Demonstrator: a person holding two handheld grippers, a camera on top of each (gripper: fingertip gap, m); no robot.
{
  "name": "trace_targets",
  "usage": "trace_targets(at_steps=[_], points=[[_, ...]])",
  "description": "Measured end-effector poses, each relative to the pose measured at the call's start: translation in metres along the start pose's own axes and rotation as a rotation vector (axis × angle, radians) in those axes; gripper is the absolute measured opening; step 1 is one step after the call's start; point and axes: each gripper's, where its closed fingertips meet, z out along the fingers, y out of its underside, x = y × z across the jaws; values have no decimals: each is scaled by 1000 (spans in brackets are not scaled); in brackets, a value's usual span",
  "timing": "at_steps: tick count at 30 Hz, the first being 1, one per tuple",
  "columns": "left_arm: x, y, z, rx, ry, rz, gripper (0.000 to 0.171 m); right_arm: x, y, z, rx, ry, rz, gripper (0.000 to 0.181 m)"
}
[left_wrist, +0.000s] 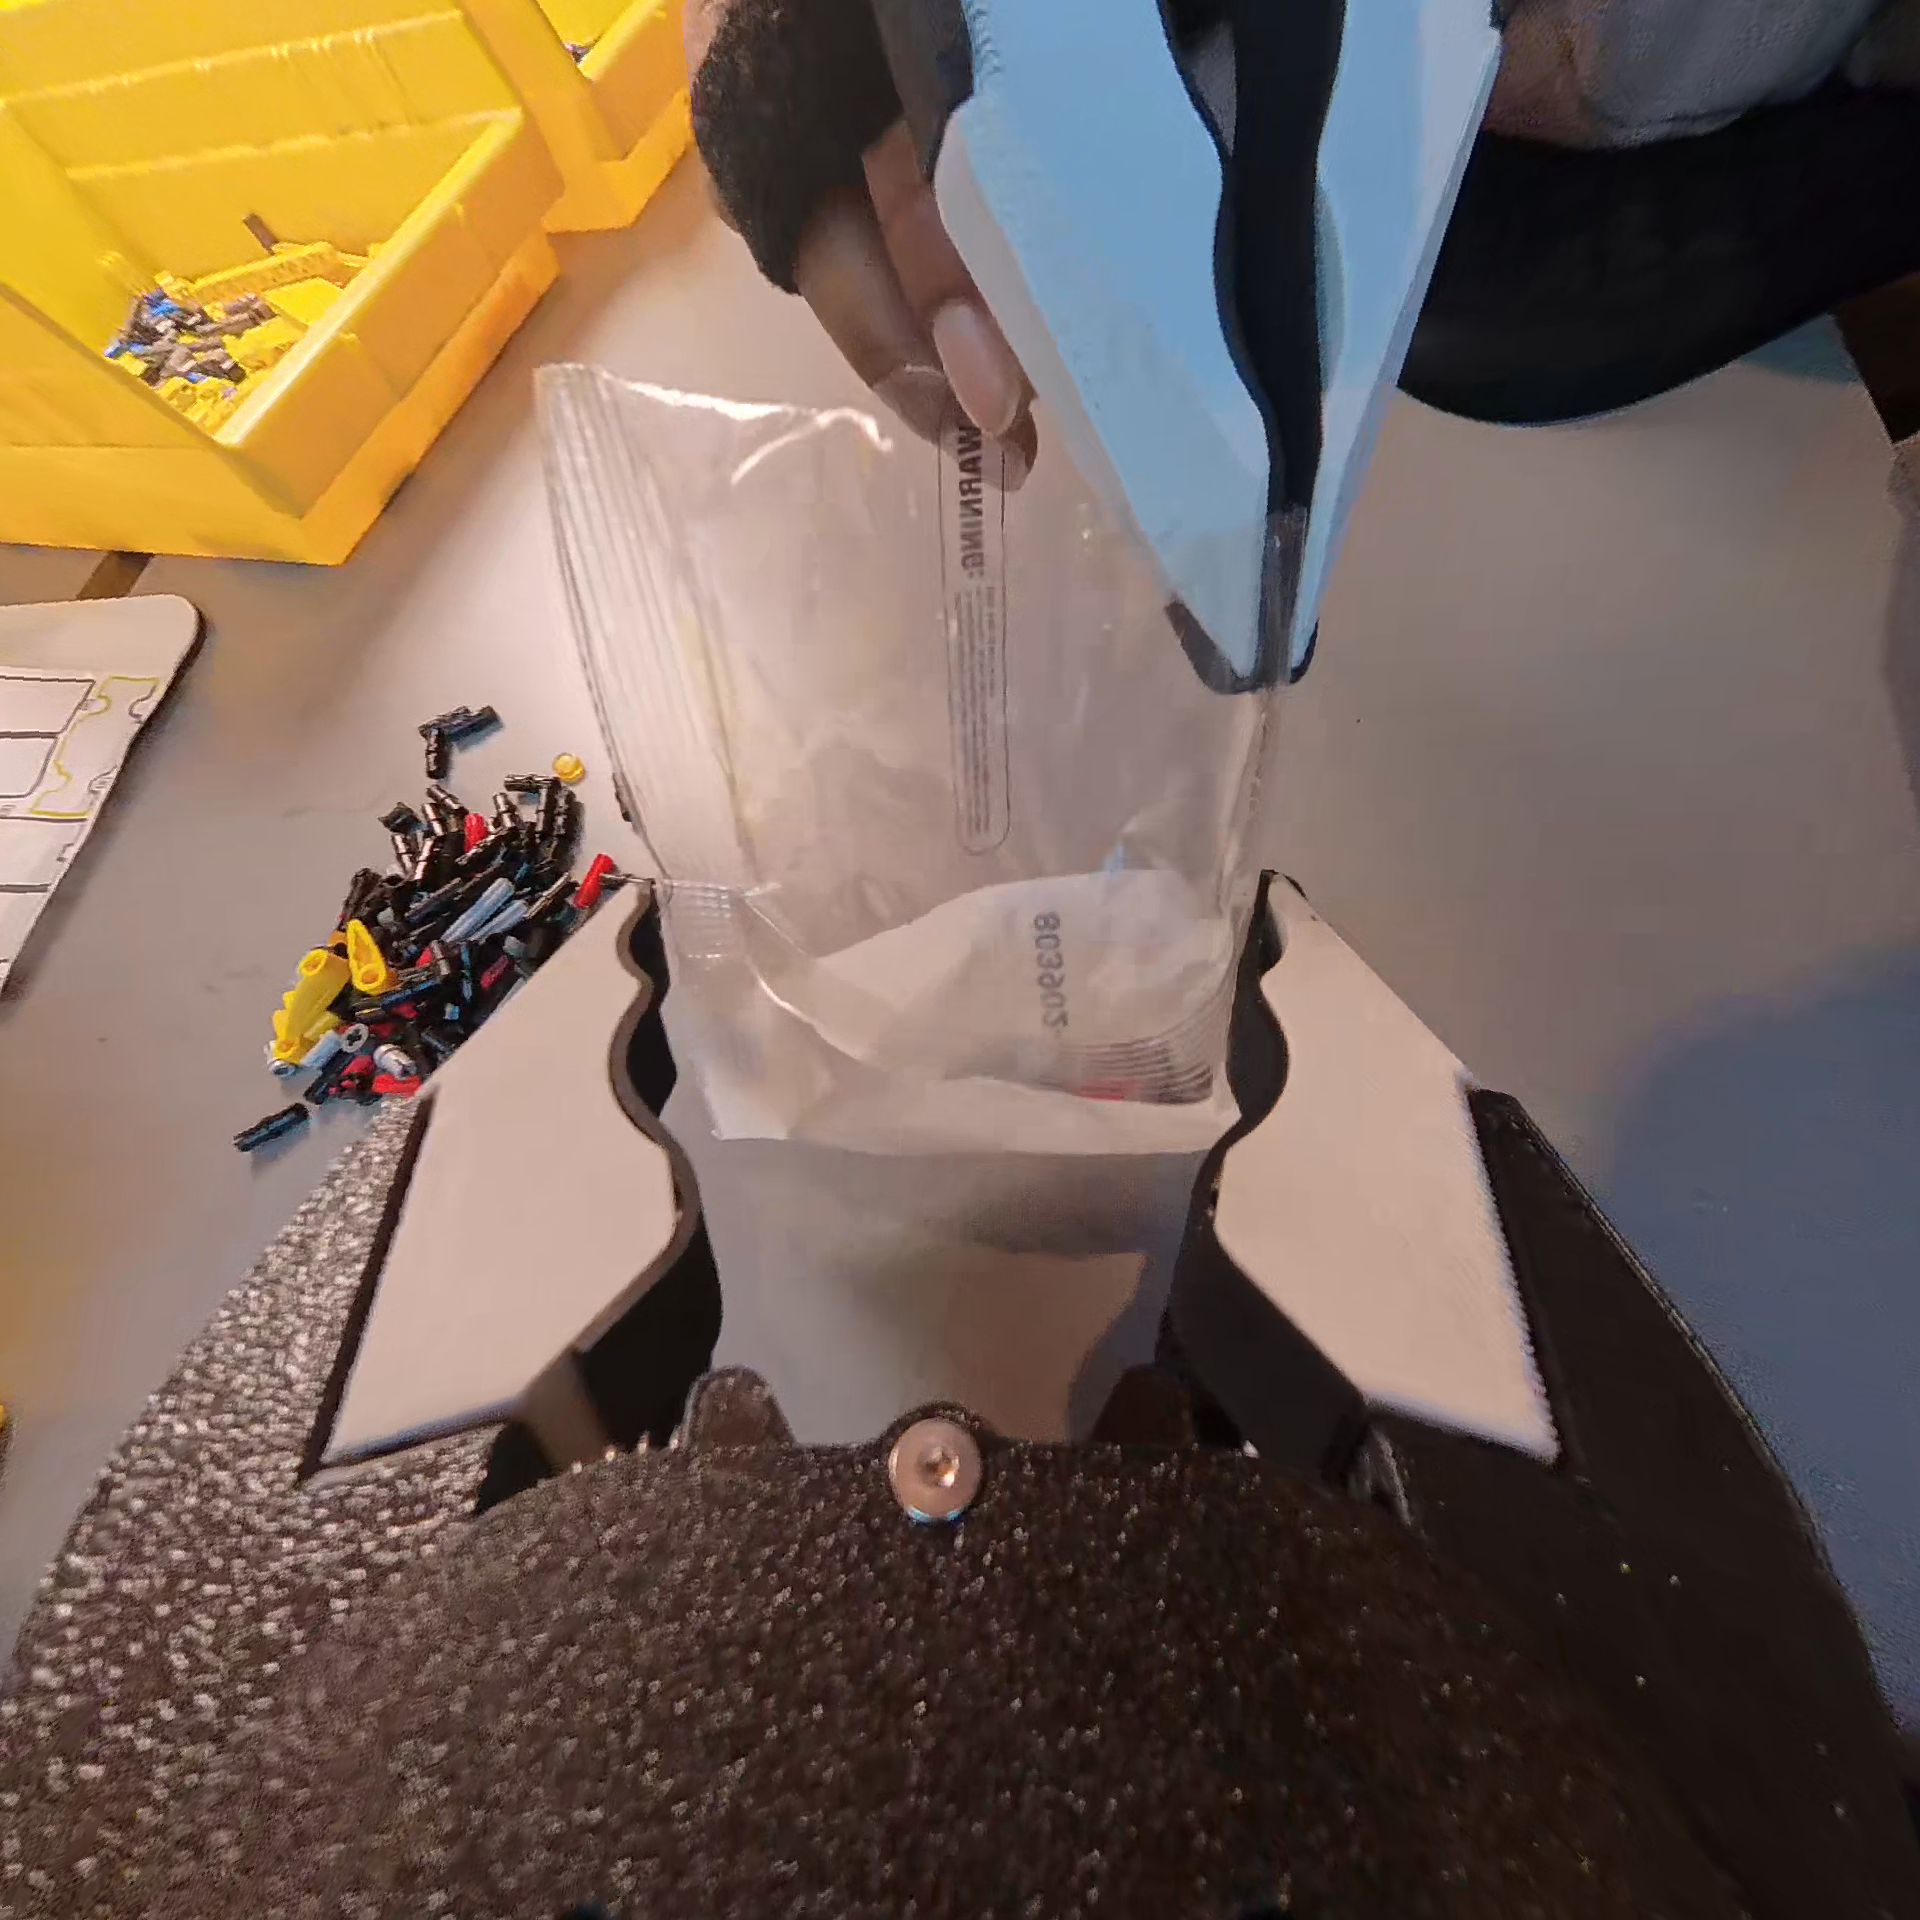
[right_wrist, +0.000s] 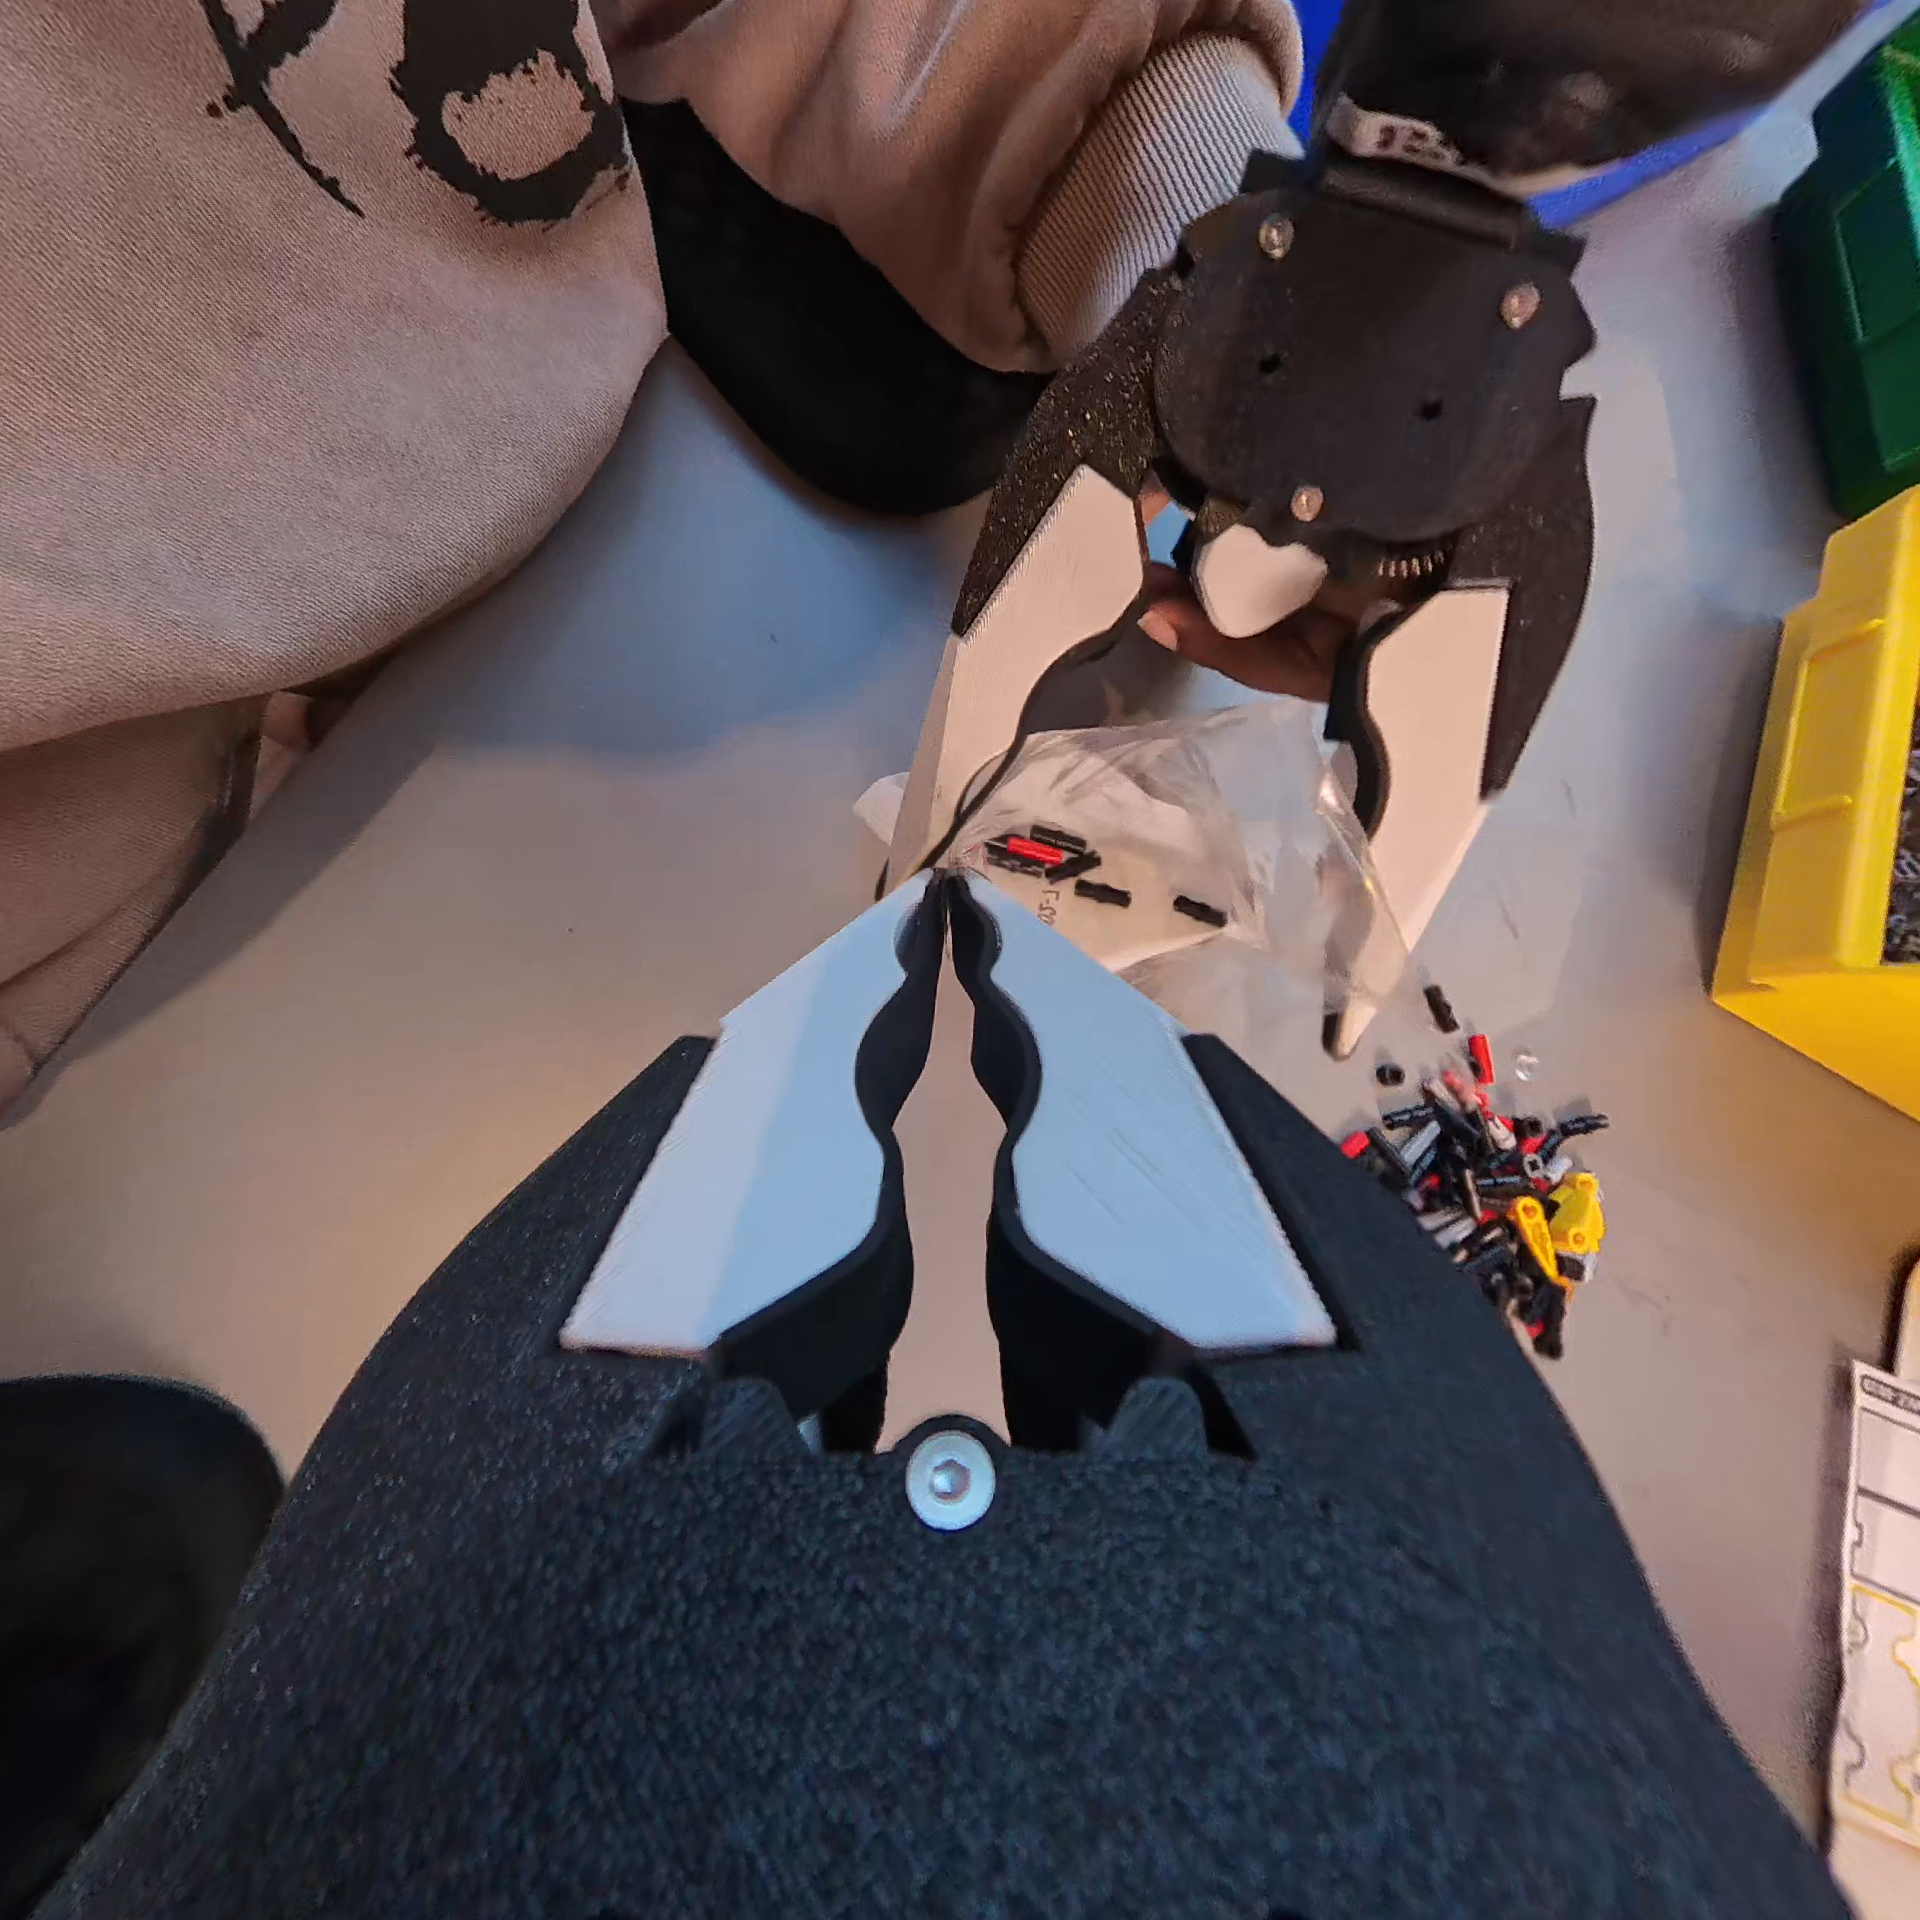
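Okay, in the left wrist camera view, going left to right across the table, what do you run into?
Printed sheet at the left edge → pile of small plastic parts → clear plastic bag, between the open left gripper fingers → right gripper, shut on the bag's right edge. The yellow bins sit farther back on the left.

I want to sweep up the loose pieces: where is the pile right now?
The pile of small pieces lies on the grey table, left of the clear bag in the left wrist view, near the yellow bin.
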Motion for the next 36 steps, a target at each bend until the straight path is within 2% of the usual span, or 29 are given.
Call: trace_targets(at_steps=[5,10,13,20,26,31,34,36], points=[[-11,-6,-9,50,-78,-22,96,6,7,-11,-6,18,70,0],[-14,0,-8,15,-115,-30,82,8,27,-9,-56,-7,181,0],[-17,6,-9,-2,-134,-36,62,12,37,-7,-40,-14,231,4],[-28,5,-19,33,-160,-108,67,28,35,-24,70,38,280,21],[-31,7,-22,35,-164,-137,72,59,23,-50,240,173,341,19],[-33,7,-22,37,-174,-138,71,77,49,-34,141,255,452,15],[-33,4,-23,49,-182,-127,69,84,50,-20,211,218,619,14],[-32,1,-24,58,-191,-110,63,93,57,-12,246,224,766,0]])
